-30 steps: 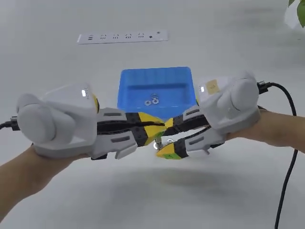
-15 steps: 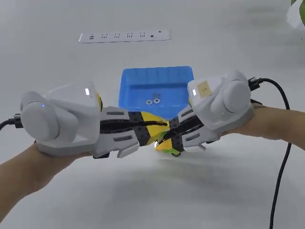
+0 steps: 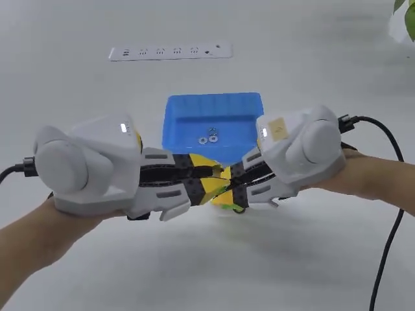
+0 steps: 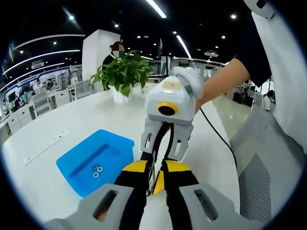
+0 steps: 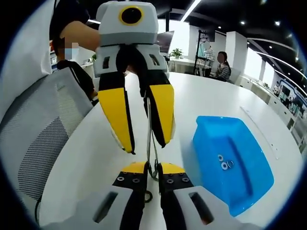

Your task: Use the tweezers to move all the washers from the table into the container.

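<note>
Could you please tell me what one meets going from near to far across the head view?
Left hand-held gripper and right hand-held gripper, tips meeting → blue container → washers inside it → power strip.

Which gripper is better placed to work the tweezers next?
Right, likely. The right gripper is shut on the tweezers; the left gripper has its jaws apart around them. The blue container lies close beside both.
</note>
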Action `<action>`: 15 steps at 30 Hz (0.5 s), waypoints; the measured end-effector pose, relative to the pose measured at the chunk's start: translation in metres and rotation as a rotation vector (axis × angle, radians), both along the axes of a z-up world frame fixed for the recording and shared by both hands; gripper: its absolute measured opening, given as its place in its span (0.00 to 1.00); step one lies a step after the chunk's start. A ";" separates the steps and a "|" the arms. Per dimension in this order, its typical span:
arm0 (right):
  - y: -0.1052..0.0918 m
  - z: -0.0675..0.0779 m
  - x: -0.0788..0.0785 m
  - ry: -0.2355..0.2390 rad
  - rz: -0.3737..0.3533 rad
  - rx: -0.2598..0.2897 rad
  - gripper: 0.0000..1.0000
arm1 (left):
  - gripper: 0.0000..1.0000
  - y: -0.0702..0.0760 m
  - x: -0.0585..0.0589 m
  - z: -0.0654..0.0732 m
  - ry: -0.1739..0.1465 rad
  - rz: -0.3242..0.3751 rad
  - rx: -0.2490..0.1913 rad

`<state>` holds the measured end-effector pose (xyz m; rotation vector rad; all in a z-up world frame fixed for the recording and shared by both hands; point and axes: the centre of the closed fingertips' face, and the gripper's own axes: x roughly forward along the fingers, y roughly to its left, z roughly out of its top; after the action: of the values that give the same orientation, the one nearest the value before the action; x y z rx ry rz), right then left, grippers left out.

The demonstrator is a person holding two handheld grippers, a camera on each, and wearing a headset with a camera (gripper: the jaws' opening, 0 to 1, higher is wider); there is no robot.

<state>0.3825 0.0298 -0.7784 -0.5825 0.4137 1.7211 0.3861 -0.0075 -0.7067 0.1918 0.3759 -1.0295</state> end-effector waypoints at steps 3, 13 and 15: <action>0.000 0.000 0.000 0.003 -0.002 -0.001 0.10 | 0.21 0.000 -0.002 0.002 0.001 -0.003 -0.004; -0.002 0.010 0.000 -0.001 -0.027 0.014 0.10 | 0.31 0.009 -0.022 0.007 0.010 0.011 0.017; -0.002 0.014 0.000 0.000 -0.033 0.020 0.09 | 0.33 0.013 -0.026 0.008 0.012 0.027 0.015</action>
<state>0.3828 0.0281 -0.7648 -0.5580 0.4034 1.6924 0.3604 0.0052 -0.6985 0.1937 0.3960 -1.0015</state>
